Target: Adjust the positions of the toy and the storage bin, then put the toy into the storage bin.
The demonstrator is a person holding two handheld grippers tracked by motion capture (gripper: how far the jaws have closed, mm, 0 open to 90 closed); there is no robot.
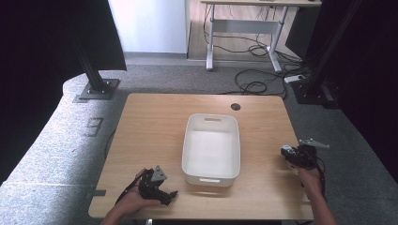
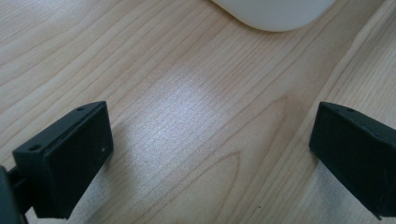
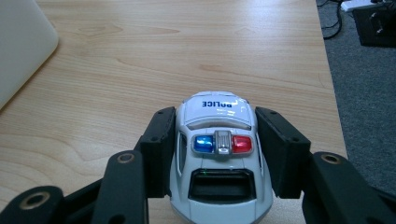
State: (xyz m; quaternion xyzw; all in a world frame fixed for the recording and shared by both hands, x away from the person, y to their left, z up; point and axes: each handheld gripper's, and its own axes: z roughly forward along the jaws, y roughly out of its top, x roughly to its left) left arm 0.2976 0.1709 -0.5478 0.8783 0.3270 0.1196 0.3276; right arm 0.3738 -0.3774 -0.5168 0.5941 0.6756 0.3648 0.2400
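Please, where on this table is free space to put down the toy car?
The white bin is empty inside. Bare wood lies between the bin and the far table edge, and between the bin and the right claw holding the toy police car. Nowhere is crowded.

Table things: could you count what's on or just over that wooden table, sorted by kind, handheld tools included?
White plastic bin: 1
Toy police car, clamped in the right tool: 1
Handheld tools, the left tool open over bare wood: 2
Total: 4
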